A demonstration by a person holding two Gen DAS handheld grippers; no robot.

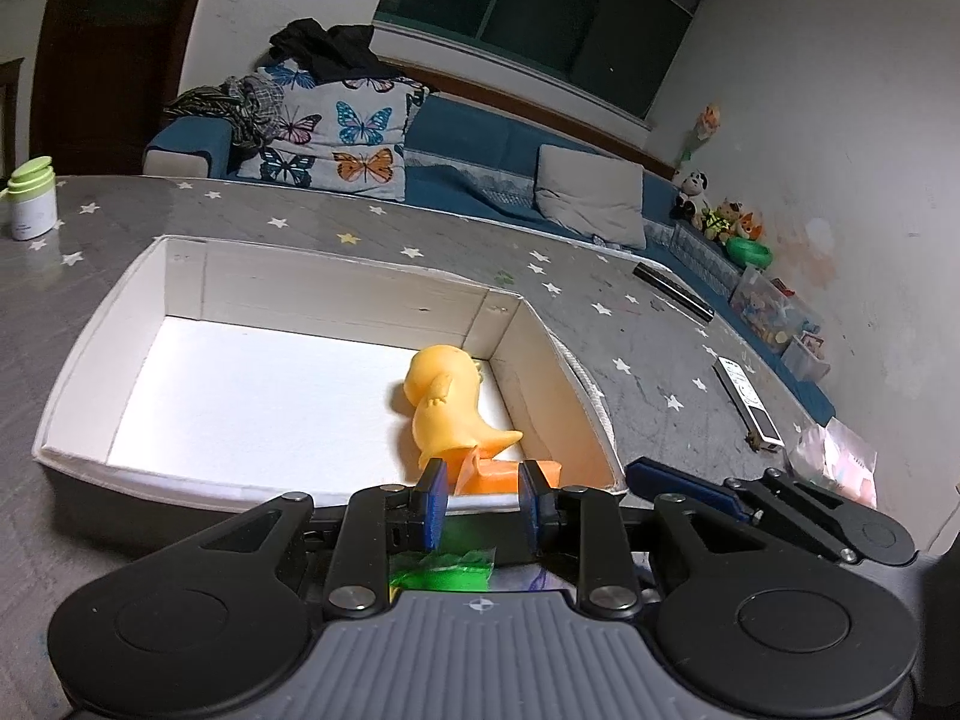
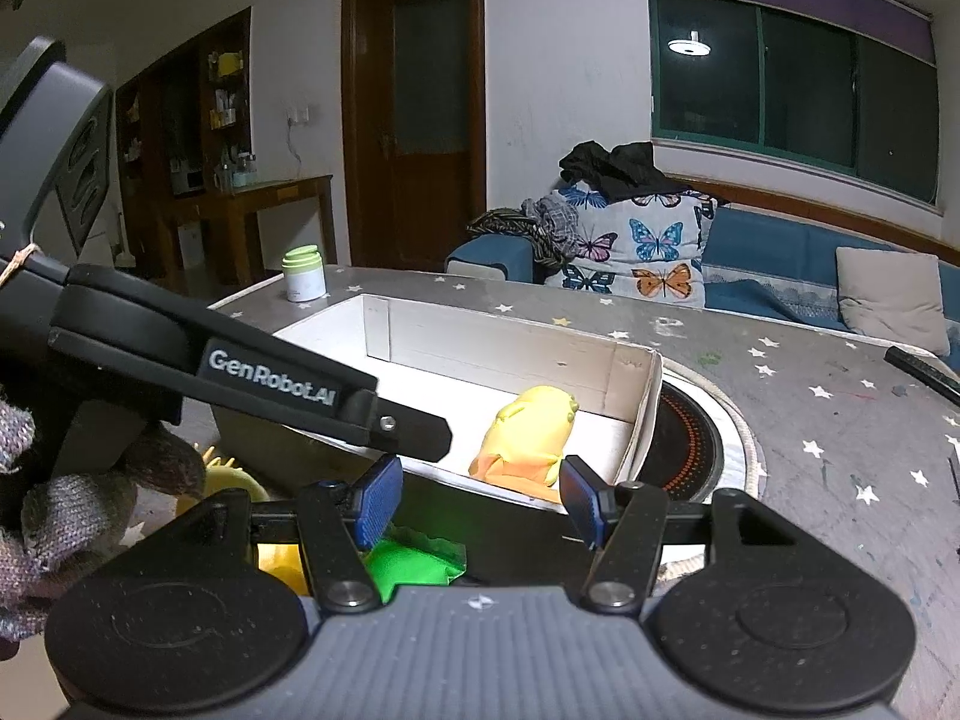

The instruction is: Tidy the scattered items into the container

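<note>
Blue pads (image 1: 433,495) of the left gripper (image 1: 483,495) stand partly apart with nothing between them, poised at the near rim of the white box (image 1: 96,360). Beneath its body, near side of the box wall: a green packet (image 1: 444,570).

Right gripper (image 2: 477,501): jaws wide apart, nothing held; it hangs just short of the same wall. Green packet (image 2: 414,564) and a yellow spiky item (image 2: 231,480) lie on the table below it, outside the box.

Inside the box: orange duck toy (image 1: 447,405) on its side in the near right corner, with an orange piece (image 1: 510,474) touching it.

Judgement: sorting is partway; one toy is in, at least two items are out. Next move calls for lowering an open gripper onto the green packet. It looks thin and crinkly, so pinch an edge.

Farther out: green-lidded jar (image 1: 33,198), white remote (image 1: 750,405).
</note>
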